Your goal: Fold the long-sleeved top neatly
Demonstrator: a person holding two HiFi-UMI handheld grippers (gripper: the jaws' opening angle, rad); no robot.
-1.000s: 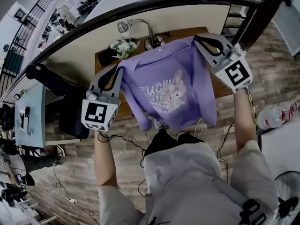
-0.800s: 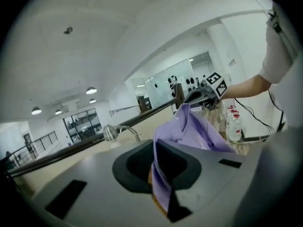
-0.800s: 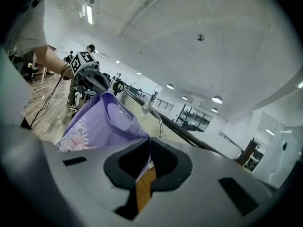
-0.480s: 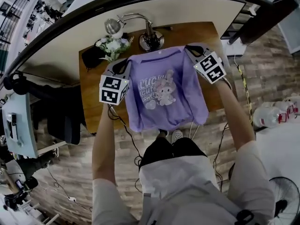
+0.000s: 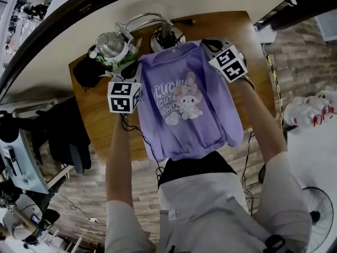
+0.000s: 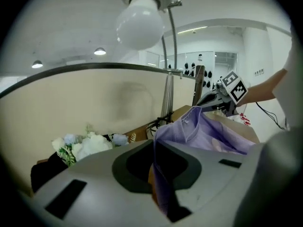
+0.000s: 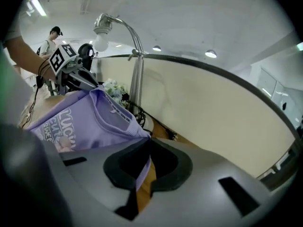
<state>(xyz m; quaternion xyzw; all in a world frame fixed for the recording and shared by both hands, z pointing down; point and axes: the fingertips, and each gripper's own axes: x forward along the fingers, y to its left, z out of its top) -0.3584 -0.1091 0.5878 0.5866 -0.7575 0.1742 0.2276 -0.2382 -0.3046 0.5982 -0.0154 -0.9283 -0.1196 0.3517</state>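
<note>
A purple long-sleeved top (image 5: 184,104) with a rabbit print on its front hangs spread between my two grippers over the brown wooden table (image 5: 100,125). My left gripper (image 5: 138,68) is shut on the top's left shoulder, and the purple cloth (image 6: 208,131) runs out from between its jaws (image 6: 158,178). Shut on the other shoulder by the collar (image 7: 113,110) is my right gripper (image 5: 204,43), with the fabric pinched in its jaws (image 7: 142,174). The hem reaches past the table's near edge. The sleeves are folded out of sight behind the body.
A chrome desk lamp (image 5: 113,41) with its base (image 5: 168,36) stands at the table's far edge, beside white flowers (image 5: 102,62) and a black object (image 5: 84,74). A black chair (image 5: 68,136) is left of the table; bottles (image 5: 310,112) and a fan (image 5: 316,215) are on the floor at right.
Both grippers have come down and forward with the top, from up near the camera to low over the table. The top now hangs lower, its hem at the near edge.
</note>
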